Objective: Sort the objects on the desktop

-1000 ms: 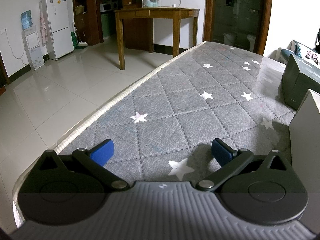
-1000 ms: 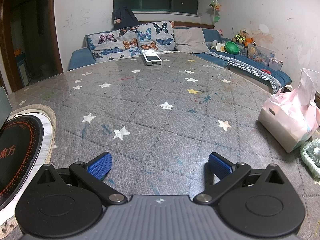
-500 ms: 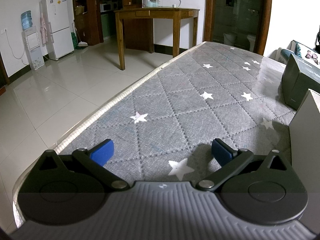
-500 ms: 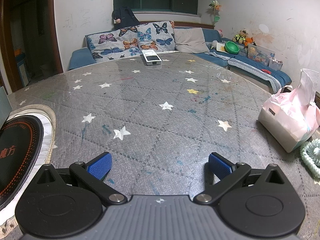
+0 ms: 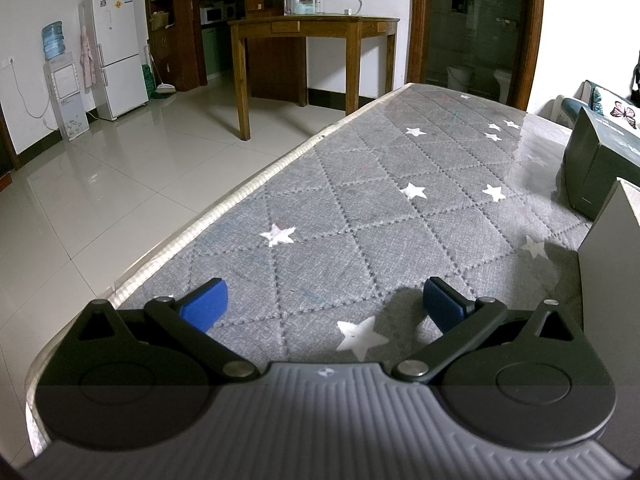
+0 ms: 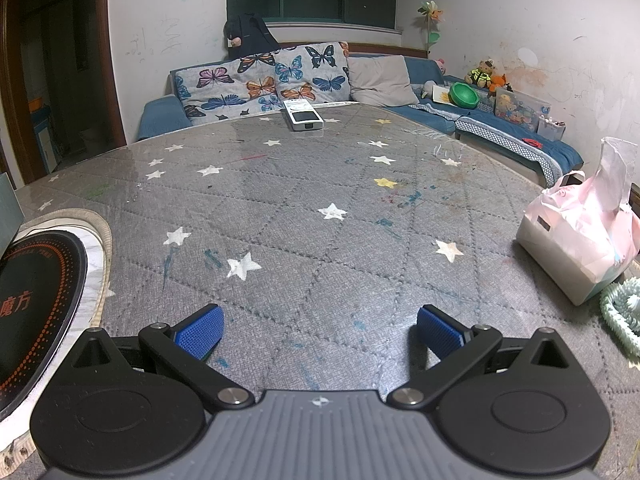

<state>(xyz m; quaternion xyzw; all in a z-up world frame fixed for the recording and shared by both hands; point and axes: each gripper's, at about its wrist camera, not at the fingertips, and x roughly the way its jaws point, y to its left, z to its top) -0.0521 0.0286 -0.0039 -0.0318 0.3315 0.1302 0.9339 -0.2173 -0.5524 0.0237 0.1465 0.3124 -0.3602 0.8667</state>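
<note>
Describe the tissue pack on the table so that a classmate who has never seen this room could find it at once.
Start at the grey star-patterned table cover in the right wrist view and follow it to its right edge. The tissue pack sits there, soft, pink-and-white, a tissue sticking up, unlike the pale green ring-shaped thing beside it.

Through the left wrist view I see a white fridge [image 5: 116,46] against the far wall with a water dispenser [image 5: 60,88] just beside it, and a wooden table [image 5: 312,24] carrying a few glass jars [image 5: 304,0]. Pale floor tiles [image 5: 100,200] run up to it. Through the right wrist view I see a blue sofa [image 6: 500,128] along the walls, with butterfly cushions [image 6: 260,84] and a plain grey pillow [image 6: 380,80]. A green bowl [image 6: 464,95] and soft toys [image 6: 486,72] sit on its right stretch.
</note>
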